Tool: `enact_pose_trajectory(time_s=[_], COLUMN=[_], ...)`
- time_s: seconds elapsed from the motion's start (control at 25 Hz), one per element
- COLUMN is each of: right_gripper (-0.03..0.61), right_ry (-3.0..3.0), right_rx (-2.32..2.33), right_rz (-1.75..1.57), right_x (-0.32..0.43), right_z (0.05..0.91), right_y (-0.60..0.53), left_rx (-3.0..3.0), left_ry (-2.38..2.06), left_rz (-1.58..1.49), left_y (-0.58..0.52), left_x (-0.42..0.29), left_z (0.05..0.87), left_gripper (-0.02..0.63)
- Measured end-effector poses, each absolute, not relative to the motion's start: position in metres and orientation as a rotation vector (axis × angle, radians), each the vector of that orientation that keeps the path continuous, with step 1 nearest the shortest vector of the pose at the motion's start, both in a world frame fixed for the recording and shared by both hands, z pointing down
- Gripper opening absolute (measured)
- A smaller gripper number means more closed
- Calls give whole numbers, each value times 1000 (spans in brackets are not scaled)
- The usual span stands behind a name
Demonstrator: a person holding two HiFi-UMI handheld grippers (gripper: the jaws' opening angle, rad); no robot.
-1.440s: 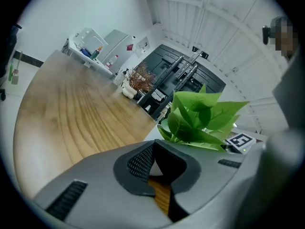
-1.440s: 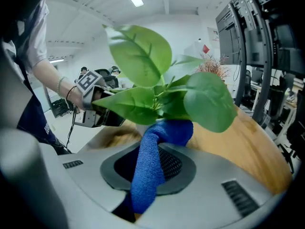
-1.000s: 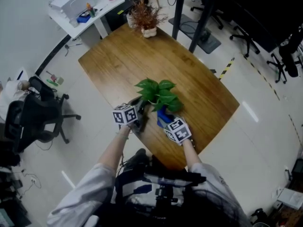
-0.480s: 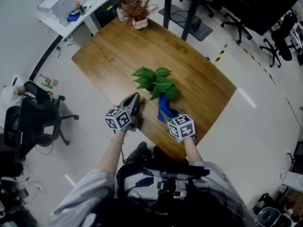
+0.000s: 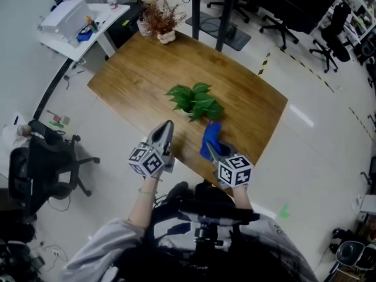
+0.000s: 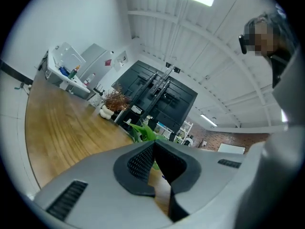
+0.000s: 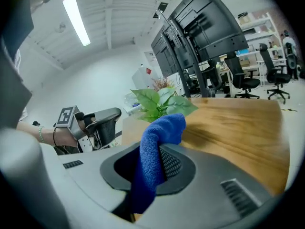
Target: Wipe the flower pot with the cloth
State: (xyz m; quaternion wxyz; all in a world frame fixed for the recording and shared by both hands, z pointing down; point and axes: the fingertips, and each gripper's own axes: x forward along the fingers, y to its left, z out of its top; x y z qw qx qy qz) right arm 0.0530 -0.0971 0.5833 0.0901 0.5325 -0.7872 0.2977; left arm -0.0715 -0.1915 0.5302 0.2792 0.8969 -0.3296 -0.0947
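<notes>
1. While the head view looks down on a wooden table with a green plant near its middle, the leaves cover the flower pot from above. Neither gripper view shows the pot either.
2. Only the left gripper view shows that the left gripper is clenched, its jaws pressed together with nothing between them. From above it hangs over the table's near edge, apart from the plant.
3. Only the right gripper view shows the right gripper grasping a blue cloth. The cloth stands up out of the jaws and folds over at the top. From above, the cloth sits just beside the leaves on their near side.
4. Counted: two grippers, one cloth, one table and two plants. The second is a dried brown plant in a white pot at the table's far corner.
5. Bare wood lies open between the two plants and to the right of the green one. Pale floor surrounds the table. A black office chair stands well off to the left, and a white desk stands beyond the far-left edge.
</notes>
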Motion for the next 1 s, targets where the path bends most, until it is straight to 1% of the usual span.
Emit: enact_pose_trajectory(time_s=[0.4, 0.76, 1.0], right_gripper=[64, 64, 64], right_ry=[-2288, -2266, -2256], right_rx=[1744, 1818, 1855], right_rz=[919, 913, 905], right_x=[23, 16, 17], right_z=[578, 572, 568], right_y=[-63, -44, -34], left_rx=[2490, 2672, 2688], left_ry=[-694, -589, -564], left_rz=[-172, 30, 53], left_y=[-146, -112, -104], left_x=[-70, -57, -55], left_z=[528, 531, 532], left_gripper=[9, 9, 9])
